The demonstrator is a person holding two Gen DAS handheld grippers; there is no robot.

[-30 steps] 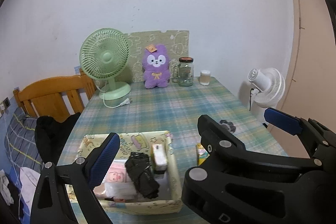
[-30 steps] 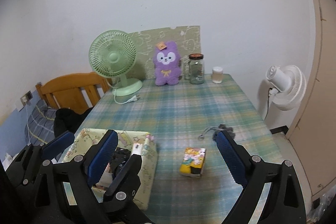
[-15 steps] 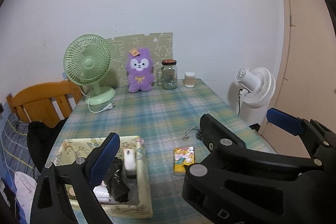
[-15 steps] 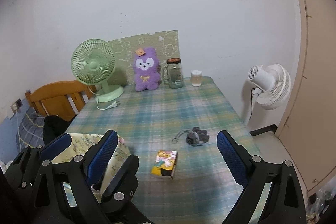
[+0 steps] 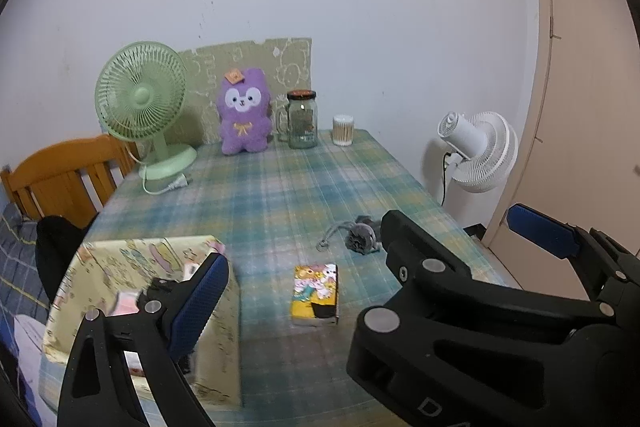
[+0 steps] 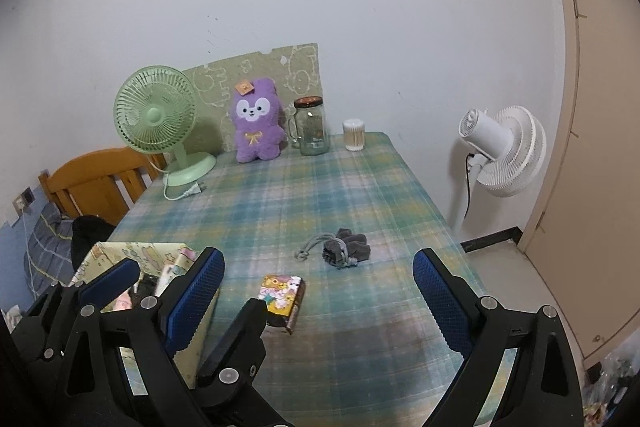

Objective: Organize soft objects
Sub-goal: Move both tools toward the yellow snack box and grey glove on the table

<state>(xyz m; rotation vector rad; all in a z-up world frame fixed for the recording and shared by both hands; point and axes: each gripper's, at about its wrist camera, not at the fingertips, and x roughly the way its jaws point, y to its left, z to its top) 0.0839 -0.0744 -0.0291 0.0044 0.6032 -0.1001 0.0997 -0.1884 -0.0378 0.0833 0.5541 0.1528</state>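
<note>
Right gripper (image 6: 316, 291): jaws spread wide, empty, above table. Grey drawstring pouch (image 6: 347, 252) ahead, just past fingertips; cartoon tissue pack (image 6: 282, 297) nearer, between jaws. Left gripper (image 5: 360, 259): spread, empty; storage box (image 5: 148, 303) beneath its left finger. Risk: limp pouch bunching, cord (image 6: 310, 247) snagging, pack nudged aside.

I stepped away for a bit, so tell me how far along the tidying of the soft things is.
Partly done, it seems. The patterned box already holds several items, which are too blurred to name. Nothing is in hand: the left gripper and right gripper are both open and hold nothing. What is left: the grey drawstring pouch and the small tissue pack lie loose on the table.
</note>
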